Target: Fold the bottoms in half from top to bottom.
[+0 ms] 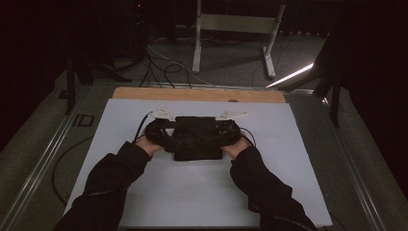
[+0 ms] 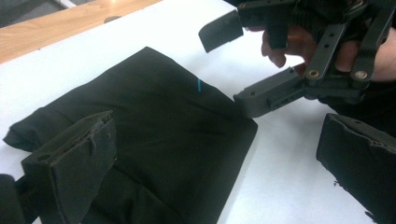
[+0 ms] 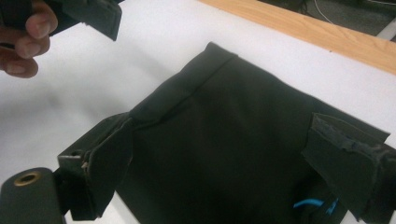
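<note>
The cloth (image 1: pixel 197 137) is black, folded into a flat rectangle, lying mid-desk on the white sheet (image 1: pixel 288 159), nearer the far wooden edge (image 1: pixel 197 94) than you. A small blue tag (image 2: pixel 199 85) marks its top face.

You've got 1 gripper on each short side, likely so both ends can be handled evenly and the fold stays square.

Left gripper (image 1: pixel 159 132): fingers spread wide, nothing pinched. In the left gripper view 1 finger (image 2: pixel 77 158) hangs over the cloth, the other (image 2: pixel 359 158) sits out over bare sheet, so it straddles a corner rather than gripping it.

Right gripper (image 1: pixel 226 131): fingers spread too, both hanging over the cloth near its edges; I can't tell if either touches the fabric. In the left gripper view its lower finger (image 2: pixel 271 95) sits just at the cloth's corner.

Pose: your forearms come in low from the near edge, angled inward, hands (image 1: pixel 144 143) level with each other, wrists close to the desk. My read: you're set up for a 2-sided pinch, not yet closed.
</note>
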Available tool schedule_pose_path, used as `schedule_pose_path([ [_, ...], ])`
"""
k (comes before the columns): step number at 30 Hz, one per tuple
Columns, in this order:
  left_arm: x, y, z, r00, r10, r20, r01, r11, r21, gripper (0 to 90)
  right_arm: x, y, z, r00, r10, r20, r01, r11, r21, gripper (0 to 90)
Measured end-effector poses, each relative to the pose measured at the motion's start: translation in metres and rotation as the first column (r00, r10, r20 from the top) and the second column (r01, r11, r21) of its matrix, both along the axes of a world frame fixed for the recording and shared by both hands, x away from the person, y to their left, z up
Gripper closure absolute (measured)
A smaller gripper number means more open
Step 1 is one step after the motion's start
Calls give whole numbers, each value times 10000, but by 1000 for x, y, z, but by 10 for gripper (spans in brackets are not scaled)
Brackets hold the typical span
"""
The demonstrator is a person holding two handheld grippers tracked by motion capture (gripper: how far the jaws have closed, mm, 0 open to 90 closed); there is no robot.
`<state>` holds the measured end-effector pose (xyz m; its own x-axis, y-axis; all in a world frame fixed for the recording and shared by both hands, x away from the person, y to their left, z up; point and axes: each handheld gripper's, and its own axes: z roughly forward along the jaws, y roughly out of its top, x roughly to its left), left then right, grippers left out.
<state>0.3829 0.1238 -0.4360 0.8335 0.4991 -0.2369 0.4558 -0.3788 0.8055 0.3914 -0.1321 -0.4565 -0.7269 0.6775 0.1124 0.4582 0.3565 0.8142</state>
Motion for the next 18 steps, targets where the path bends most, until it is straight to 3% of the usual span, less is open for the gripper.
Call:
schedule_pose_path([
  [10,-17,-6,-7,9991,-416,-40,416,9991,-109,0,-20,-4,-12,9991,417,-44,-416,9991,125,88],
  [11,-25,-7,-10,9986,-529,-22,528,9985,-143,0,-25,-5,-13,9984,555,-44,-554,9984,116,88],
  [16,-33,-9,-13,9975,-701,-22,701,9975,-111,0,-34,-6,-17,9969,778,-86,-777,9970,48,89],
  [18,-43,-9,-17,9970,-772,24,772,9969,-122,0,-41,-7,-20,9943,1061,-77,-1062,9943,-55,88],
])
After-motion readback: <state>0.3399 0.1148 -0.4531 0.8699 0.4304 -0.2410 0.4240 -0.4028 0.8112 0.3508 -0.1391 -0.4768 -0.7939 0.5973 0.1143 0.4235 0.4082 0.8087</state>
